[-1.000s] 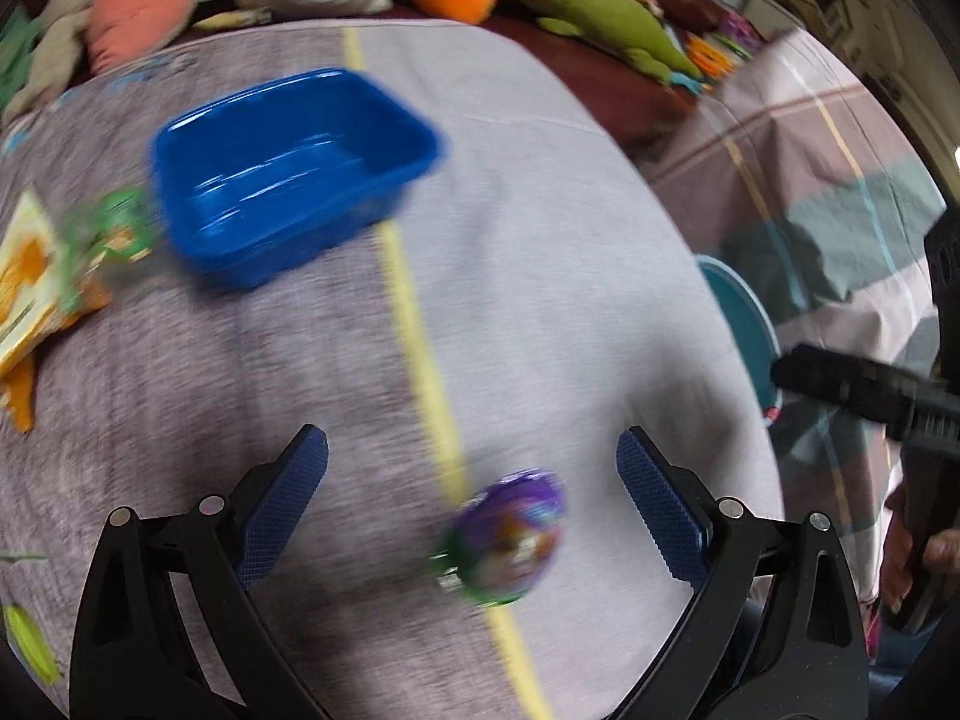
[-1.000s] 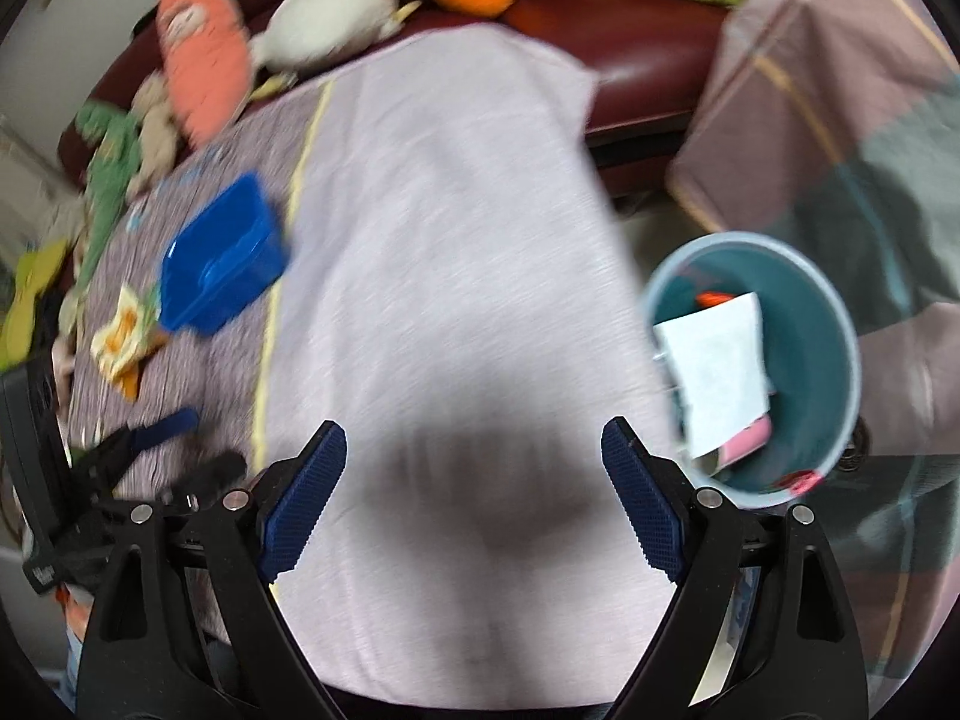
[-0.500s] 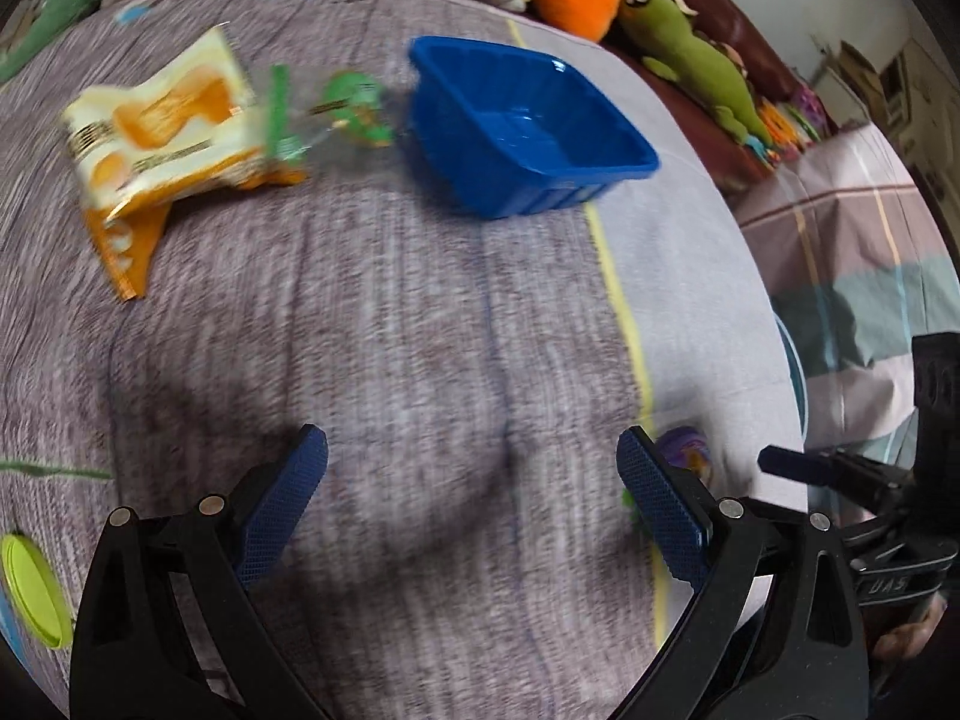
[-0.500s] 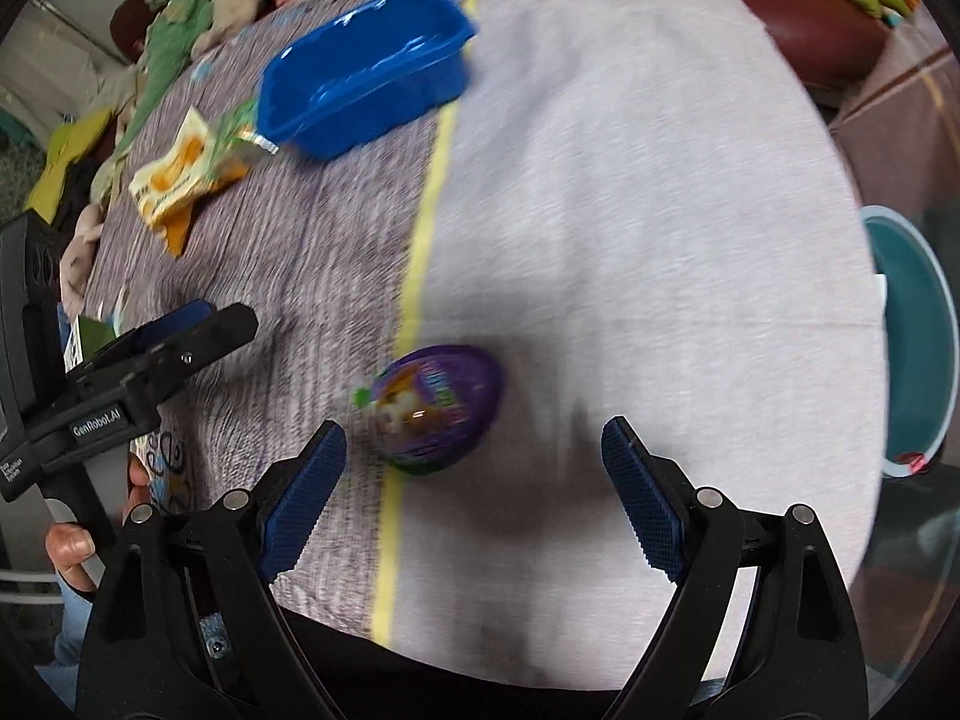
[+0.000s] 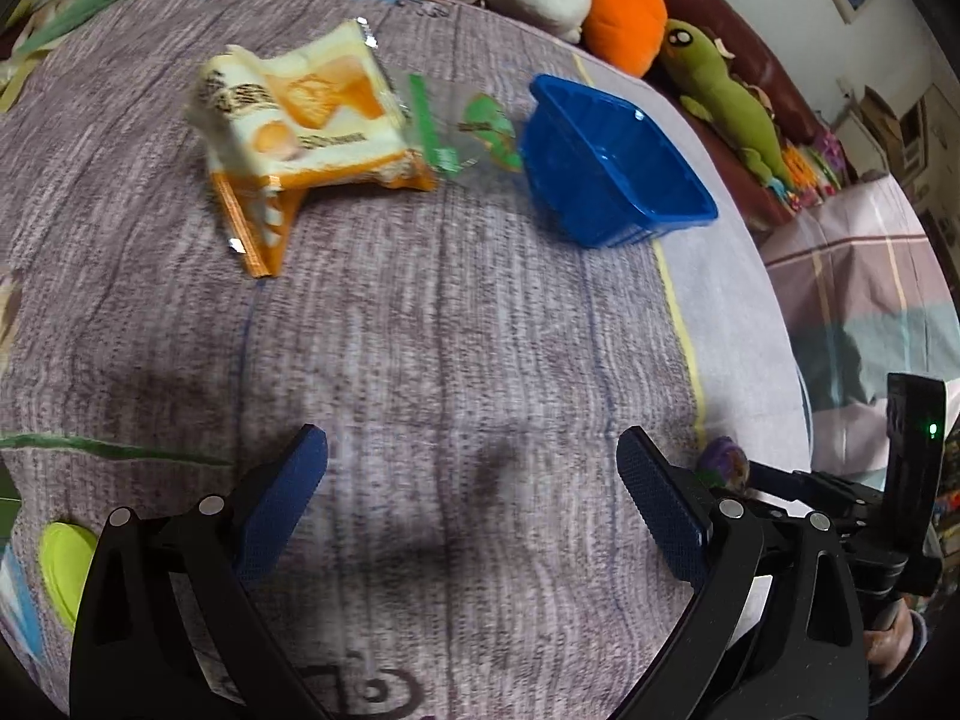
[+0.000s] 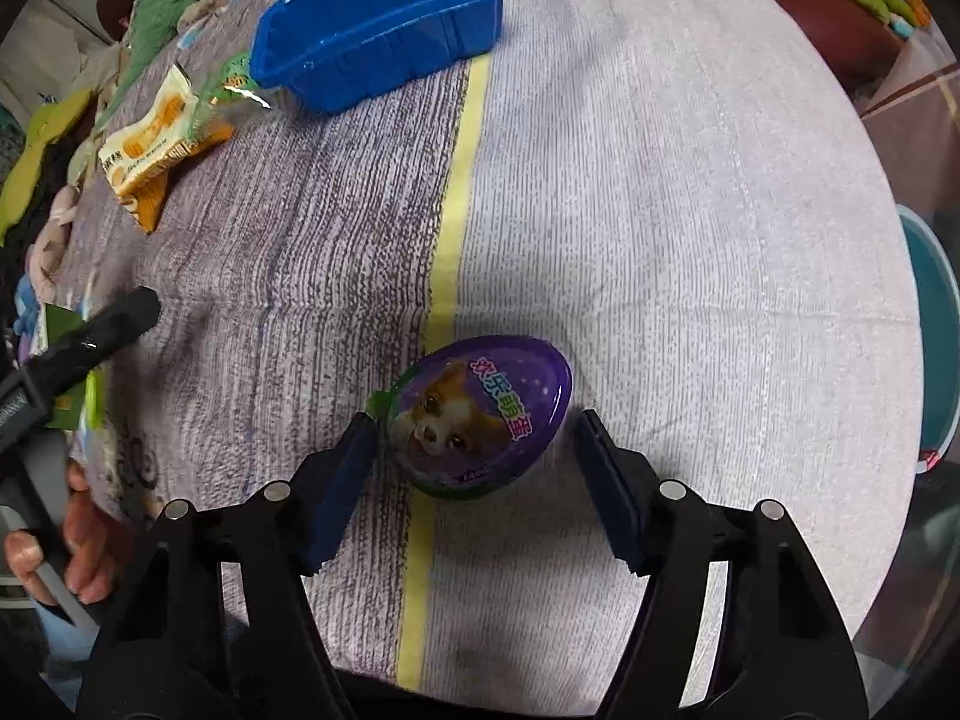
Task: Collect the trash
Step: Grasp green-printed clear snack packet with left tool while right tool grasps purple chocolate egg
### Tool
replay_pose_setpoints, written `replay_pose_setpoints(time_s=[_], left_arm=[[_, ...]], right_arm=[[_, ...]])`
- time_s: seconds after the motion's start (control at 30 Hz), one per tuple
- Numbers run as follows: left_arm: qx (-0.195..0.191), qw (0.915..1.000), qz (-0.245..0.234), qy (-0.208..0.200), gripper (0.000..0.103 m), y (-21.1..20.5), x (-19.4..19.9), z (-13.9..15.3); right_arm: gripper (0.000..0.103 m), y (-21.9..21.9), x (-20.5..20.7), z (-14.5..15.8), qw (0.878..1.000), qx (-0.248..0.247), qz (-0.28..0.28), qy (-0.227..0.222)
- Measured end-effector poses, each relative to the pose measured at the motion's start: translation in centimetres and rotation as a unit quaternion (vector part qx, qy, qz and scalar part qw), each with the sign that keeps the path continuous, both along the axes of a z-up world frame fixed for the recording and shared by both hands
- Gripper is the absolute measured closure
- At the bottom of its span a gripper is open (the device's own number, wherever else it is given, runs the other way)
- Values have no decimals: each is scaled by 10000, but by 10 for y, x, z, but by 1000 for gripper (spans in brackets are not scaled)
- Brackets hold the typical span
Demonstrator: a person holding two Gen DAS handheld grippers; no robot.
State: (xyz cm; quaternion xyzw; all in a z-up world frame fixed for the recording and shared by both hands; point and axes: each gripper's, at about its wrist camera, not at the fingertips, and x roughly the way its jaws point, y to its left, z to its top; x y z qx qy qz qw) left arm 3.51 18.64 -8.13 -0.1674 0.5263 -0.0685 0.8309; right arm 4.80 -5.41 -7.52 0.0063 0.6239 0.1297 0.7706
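A purple egg-shaped package (image 6: 480,414) with a puppy picture lies on the cloth's yellow stripe. My right gripper (image 6: 477,444) points down around it and its jaws are closing. The left pad is almost at the egg; a gap shows at the right pad. In the left wrist view the same egg (image 5: 723,462) peeks out beside the right gripper (image 5: 840,498). My left gripper (image 5: 474,456) is open over bare cloth with nothing between its fingers. Farther off lie an orange-and-white snack wrapper (image 5: 306,120) and a clear green wrapper (image 5: 474,126).
A blue plastic tray (image 6: 384,18) stands at the far side of the cloth-covered table (image 6: 690,210). A teal bin (image 6: 936,330) sits past the table's right edge. Plush toys (image 5: 624,18) line the back. A yellow-green lid (image 5: 60,552) lies near left.
My right gripper swung from the bin over to the egg, came down around it and narrowed its jaws. My left gripper moved left, away from the egg, and the wrappers came into view.
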Motion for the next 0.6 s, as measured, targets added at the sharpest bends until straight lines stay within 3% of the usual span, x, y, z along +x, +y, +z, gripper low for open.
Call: replay_pose_setpoints(time_s=[0.1,0.2,0.37,0.5,0.6], left_arm=[[-5,9999,117,-3,6,13,1,2],[29,9999,140,-86,6,21,5,8],[469,9977,-170,-458,6,17,23,38],[1070,9898,-614,-715,6,1,48,58],[1704,9725,-1361,-823,6,-18,73,59]], right_arm=[[52,5,-1,2,9998,-91,72,-184],[52,9,4,9,9997,-1,122,-214],[52,4,21,30,9990,237,-17,-381],[52,-7,34,47,9978,379,-144,-530],[52,-15,42,56,9965,507,-249,-609]])
